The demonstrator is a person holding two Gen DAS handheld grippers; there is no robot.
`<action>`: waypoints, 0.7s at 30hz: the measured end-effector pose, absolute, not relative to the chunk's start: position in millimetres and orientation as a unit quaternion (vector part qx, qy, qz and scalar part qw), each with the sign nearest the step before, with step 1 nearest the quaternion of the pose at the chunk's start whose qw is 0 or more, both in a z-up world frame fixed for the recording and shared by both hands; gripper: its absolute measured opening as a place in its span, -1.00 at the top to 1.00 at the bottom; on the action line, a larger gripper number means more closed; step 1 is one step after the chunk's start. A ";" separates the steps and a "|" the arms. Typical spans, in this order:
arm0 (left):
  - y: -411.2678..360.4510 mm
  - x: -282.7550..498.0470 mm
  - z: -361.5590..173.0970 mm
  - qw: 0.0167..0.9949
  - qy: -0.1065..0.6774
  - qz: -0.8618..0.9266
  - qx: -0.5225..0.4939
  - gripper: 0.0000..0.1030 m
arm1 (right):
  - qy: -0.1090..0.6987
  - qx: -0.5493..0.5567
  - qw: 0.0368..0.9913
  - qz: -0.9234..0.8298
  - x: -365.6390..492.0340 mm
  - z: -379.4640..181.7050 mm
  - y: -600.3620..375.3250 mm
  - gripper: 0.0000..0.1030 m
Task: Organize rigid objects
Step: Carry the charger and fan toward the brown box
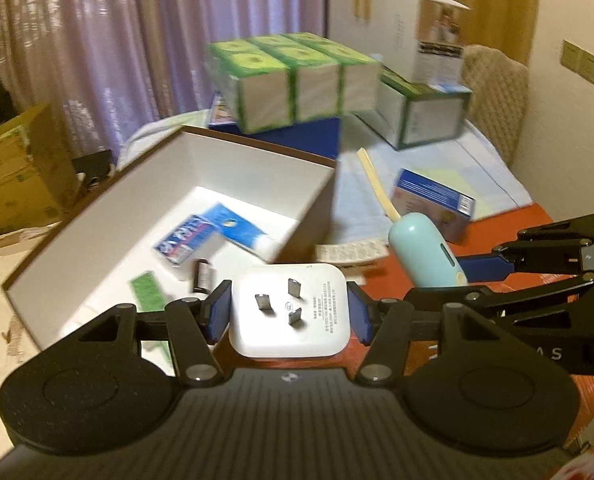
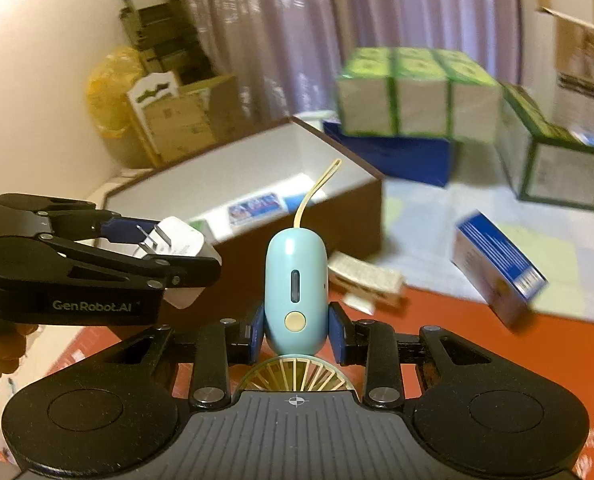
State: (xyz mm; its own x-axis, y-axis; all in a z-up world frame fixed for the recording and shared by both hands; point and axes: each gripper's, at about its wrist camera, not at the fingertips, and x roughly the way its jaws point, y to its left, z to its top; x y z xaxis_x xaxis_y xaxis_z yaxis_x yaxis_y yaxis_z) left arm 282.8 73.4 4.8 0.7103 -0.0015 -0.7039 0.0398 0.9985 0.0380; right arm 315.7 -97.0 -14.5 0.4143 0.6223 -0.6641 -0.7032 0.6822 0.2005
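Left gripper (image 1: 289, 312) clamped on a white plug adapter (image 1: 293, 312), blue pads pressed to its two sides, three metal prongs facing up toward the camera. Held off the surface, above the near corner of the open white-lined box (image 1: 97, 216). Same adapter (image 2: 177, 248) seen from the right wrist view in the left gripper (image 2: 185, 264), just beside the box's brown outer wall (image 2: 297, 220).

Right gripper (image 2: 295, 330) closed on a pale blue handheld fan (image 2: 295, 284), pads gripping the lower part of its handle, round fan head tucked under the gripper near the camera, cream strap (image 2: 317, 188) arching up from the handle's far end. From the left wrist view, fan (image 1: 425, 252) and right gripper (image 1: 493, 264) just to the right of the box, over the red part of the table (image 1: 497, 240).

Inside the box, on its floor: a blue toothpaste box (image 1: 185, 240), a toothpaste tube (image 1: 241, 228), a green flat packet (image 1: 149, 292), a small dark item (image 1: 203, 276) too blurred to identify.

On the table beyond: a blue carton (image 1: 433, 204) near the right edge, a printed paper strip (image 1: 349, 252) just beside the box, stacked green packs (image 1: 293, 76) on a dark blue box (image 1: 297, 136) toward the far edge.
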 end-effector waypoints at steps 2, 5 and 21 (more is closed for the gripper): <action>85.2 282.6 9.3 0.926 0.377 0.001 0.023 -0.07 | 0.364 -0.056 0.835 0.408 318.0 -9.8 -82.7 0.42; 105.4 283.8 15.0 0.928 0.371 0.023 0.019 -0.07 | 0.355 -0.059 0.830 0.426 323.0 -3.9 -61.5 0.42; 192.7 305.8 10.8 0.922 0.378 0.087 0.010 -0.07 | 0.333 -0.067 0.816 0.469 354.8 4.1 36.8 0.42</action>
State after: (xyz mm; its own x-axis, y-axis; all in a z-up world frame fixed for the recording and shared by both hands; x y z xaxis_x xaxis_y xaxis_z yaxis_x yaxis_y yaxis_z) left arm 305.8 192.7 10.8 0.6986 0.1679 -0.6955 -0.1525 0.9847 0.0846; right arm 354.8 36.8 4.1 0.3394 0.7196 -0.6058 -0.8090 0.5519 0.2023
